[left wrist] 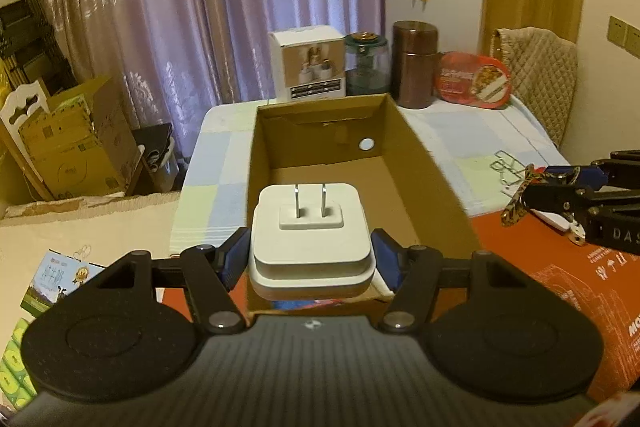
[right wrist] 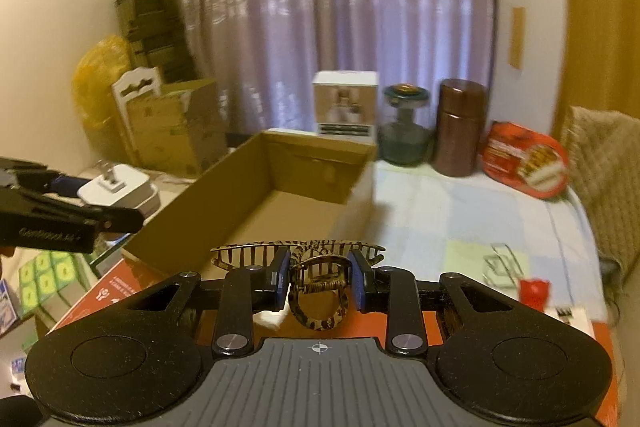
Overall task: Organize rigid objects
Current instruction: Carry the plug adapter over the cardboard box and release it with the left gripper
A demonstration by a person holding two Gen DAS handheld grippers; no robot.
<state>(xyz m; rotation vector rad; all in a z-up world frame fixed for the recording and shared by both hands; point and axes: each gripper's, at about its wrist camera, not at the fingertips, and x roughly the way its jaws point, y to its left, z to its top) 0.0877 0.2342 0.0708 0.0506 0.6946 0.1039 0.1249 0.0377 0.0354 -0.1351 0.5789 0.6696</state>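
Left gripper (left wrist: 310, 259) clamps white charger (left wrist: 310, 227) — right gripper (right wrist: 320, 281) clamps hair claw (right wrist: 316, 279).

- Your left gripper (left wrist: 310, 261) holds the white square plug adapter (left wrist: 310, 227) above the near end of the open brown cardboard box (left wrist: 420, 163).
- Your right gripper (right wrist: 319, 281), right of that box, holds the tortoiseshell plastic hair claw (right wrist: 316, 279).
- Behind the box stand a white carton (left wrist: 307, 65), a glass jar (left wrist: 366, 65) and a brown metal canister (left wrist: 414, 63), left to right.
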